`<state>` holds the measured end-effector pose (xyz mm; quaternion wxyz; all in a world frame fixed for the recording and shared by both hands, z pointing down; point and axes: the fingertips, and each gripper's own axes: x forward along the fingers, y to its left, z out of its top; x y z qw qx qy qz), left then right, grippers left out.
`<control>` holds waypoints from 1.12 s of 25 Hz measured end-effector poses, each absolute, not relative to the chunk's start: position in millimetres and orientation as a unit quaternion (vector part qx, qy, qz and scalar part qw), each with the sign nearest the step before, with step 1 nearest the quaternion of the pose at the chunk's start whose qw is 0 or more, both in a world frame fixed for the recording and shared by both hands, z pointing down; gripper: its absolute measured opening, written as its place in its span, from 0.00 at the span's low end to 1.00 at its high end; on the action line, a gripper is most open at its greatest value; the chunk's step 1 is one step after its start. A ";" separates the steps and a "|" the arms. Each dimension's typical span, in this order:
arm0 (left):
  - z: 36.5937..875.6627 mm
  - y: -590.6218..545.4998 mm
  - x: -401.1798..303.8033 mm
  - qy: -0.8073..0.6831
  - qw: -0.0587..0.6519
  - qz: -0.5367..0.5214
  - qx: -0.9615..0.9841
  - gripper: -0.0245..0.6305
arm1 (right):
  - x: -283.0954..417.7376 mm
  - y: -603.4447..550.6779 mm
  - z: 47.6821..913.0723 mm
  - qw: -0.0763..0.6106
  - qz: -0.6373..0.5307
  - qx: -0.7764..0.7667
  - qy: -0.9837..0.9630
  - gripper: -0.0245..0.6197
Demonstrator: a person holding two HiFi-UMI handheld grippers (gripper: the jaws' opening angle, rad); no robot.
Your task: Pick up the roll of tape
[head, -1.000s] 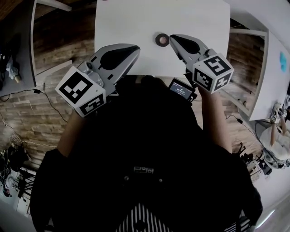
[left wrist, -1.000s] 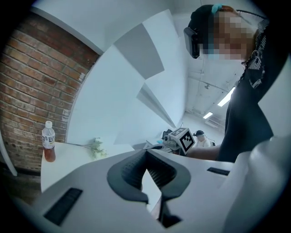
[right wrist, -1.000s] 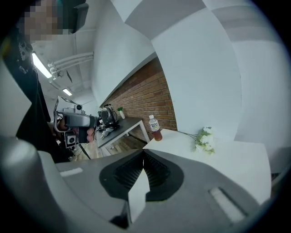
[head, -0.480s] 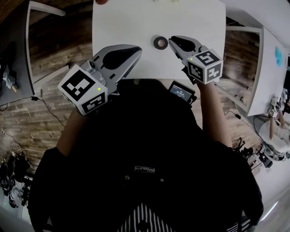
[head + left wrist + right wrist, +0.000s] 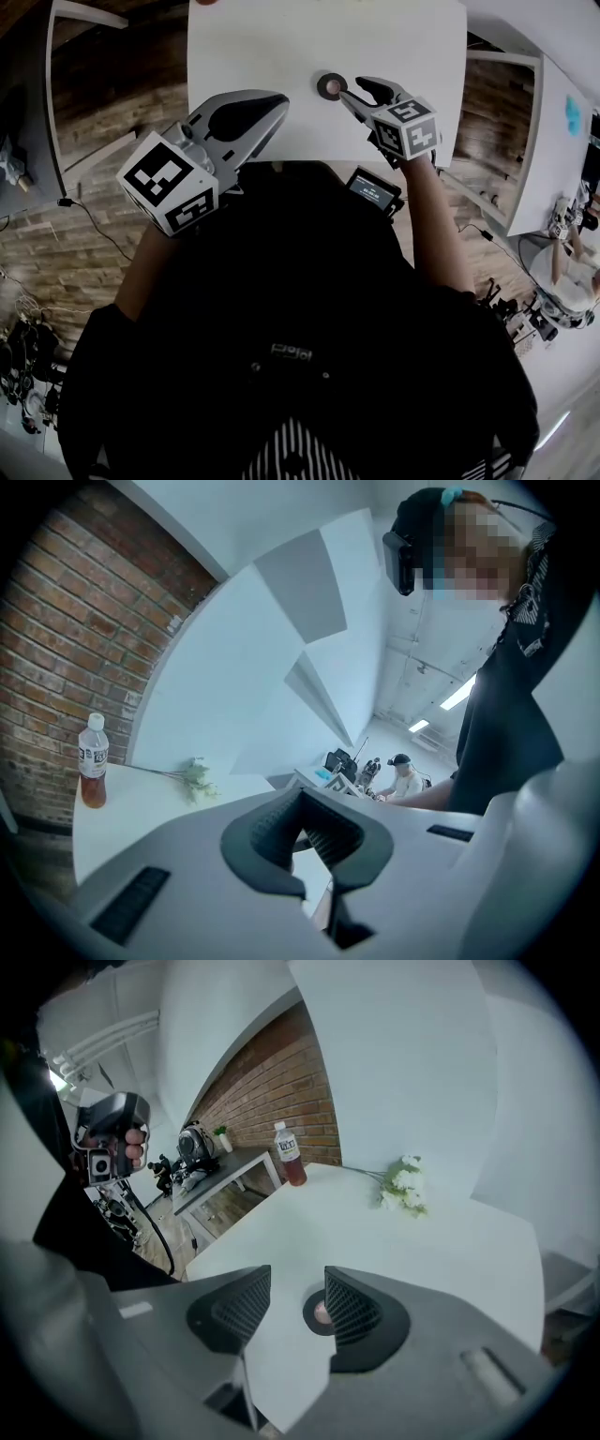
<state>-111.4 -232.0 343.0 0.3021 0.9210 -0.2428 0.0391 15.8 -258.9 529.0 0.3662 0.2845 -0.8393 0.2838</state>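
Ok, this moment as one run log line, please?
right gripper: open, jaws just opening, empty | roll of tape: flat on white table, ungripped | left gripper: shut, empty

Head view is dim, gripper views brighter (edges warped).

open tabletop (image 5: 281, 56) around tape (image 5: 330, 86), flowers (image 5: 405, 1188) well apart

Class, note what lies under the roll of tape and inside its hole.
The tape lies flat on the white table; its hole shows something pinkish. In the right gripper view the right claw, just opening, only table between its jaws, hides the tape's right side.
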 end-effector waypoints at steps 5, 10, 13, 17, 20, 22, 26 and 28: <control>350.2 -230.1 -122.8 -0.249 0.310 0.041 0.917 0.04 | 14.1 -257.2 558.2 0.398 0.292 0.278 -0.824 0.37; 352.2 -232.5 -126.7 -0.251 0.298 0.049 0.920 0.04 | 9.9 -262.6 572.2 0.432 0.255 0.278 -0.819 0.38; 354.8 -233.8 -128.5 -0.256 0.302 0.053 0.917 0.04 | 12.7 -261.4 581.4 0.442 0.256 0.273 -0.815 0.40; 362.3 -235.8 -133.7 -0.264 0.310 0.051 0.912 0.04 | 14.0 -263.5 593.0 0.443 0.267 0.277 -0.810 0.42; 365.8 -238.9 -134.0 -0.267 0.309 0.049 0.912 0.04 | 16.9 -261.7 604.1 0.448 0.278 0.279 -0.802 0.44; 367.0 -242.6 -133.2 -0.269 0.307 0.049 0.912 0.04 | 19.4 -261.1 610.7 0.450 0.286 0.281 -0.798 0.47; 371.3 -248.3 -137.1 -0.274 0.308 0.051 0.910 0.04 | 15.5 -261.6 625.6 0.457 0.297 0.277 -0.791 0.51; 373.8 -248.7 -140.4 -0.274 0.310 0.052 0.909 0.04 | 10.9 -261.1 636.4 0.467 0.301 0.268 -0.787 0.53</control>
